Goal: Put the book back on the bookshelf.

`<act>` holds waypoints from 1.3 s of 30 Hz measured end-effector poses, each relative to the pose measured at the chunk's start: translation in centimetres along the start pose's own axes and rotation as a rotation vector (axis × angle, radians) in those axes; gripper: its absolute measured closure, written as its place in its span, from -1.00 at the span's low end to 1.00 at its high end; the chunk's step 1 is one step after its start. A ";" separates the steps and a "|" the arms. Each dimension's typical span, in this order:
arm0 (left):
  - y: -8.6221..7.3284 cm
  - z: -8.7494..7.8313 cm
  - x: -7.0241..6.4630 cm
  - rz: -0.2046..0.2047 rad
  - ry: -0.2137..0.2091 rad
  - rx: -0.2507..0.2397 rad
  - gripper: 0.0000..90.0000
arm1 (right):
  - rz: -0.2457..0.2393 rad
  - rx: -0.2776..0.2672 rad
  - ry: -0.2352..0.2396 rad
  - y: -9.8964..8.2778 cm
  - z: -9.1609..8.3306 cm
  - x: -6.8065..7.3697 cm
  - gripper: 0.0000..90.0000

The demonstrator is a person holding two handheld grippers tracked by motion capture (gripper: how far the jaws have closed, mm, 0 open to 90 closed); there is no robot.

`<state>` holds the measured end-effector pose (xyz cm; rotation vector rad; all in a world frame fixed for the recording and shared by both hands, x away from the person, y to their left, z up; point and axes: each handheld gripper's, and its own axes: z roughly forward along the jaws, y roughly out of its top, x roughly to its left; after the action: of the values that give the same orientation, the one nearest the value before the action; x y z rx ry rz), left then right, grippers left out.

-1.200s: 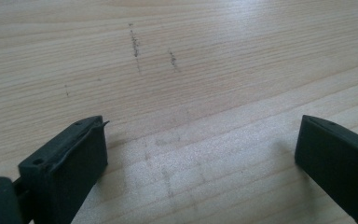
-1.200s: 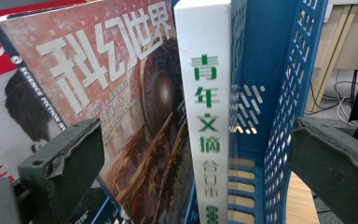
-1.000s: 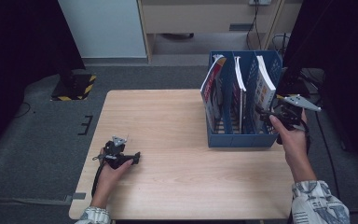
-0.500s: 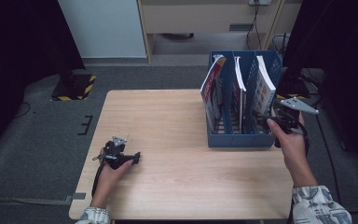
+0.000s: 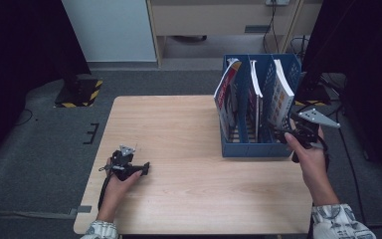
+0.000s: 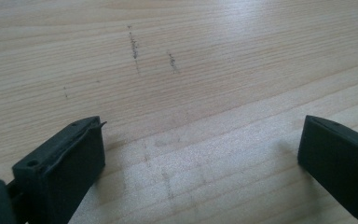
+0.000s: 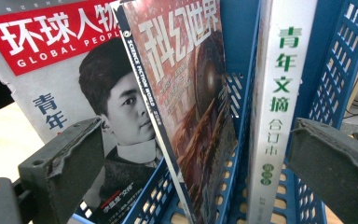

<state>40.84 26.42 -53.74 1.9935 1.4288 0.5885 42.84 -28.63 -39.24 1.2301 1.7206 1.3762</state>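
Fingers of right gripper [image 5: 281,133] wide apart, empty, facing magazines [image 7: 186,107]; left gripper [image 5: 144,168] fingers apart over table [image 5: 189,149].

Blue slotted magazine rack [image 5: 251,148] is stood at the table's right side, three compartments, perforated walls. A Global People magazine [image 7: 70,93] with red banner and portrait cover is leaned in the left slot. A science-fiction magazine [image 7: 186,107] is stood tilted in the middle slot. A thick white-spined bound volume [image 7: 275,102] with green characters is stood upright in the right slot.
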 end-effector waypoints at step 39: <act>0.0 0.0 0.0 -0.001 -0.001 0.002 -1.00 | -0.031 0.051 0.098 -4.5 -0.4 4.7 -0.89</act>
<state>40.90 26.40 -53.74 1.9939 1.4303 0.5864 39.34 -24.60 -43.05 1.1753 1.8442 1.4028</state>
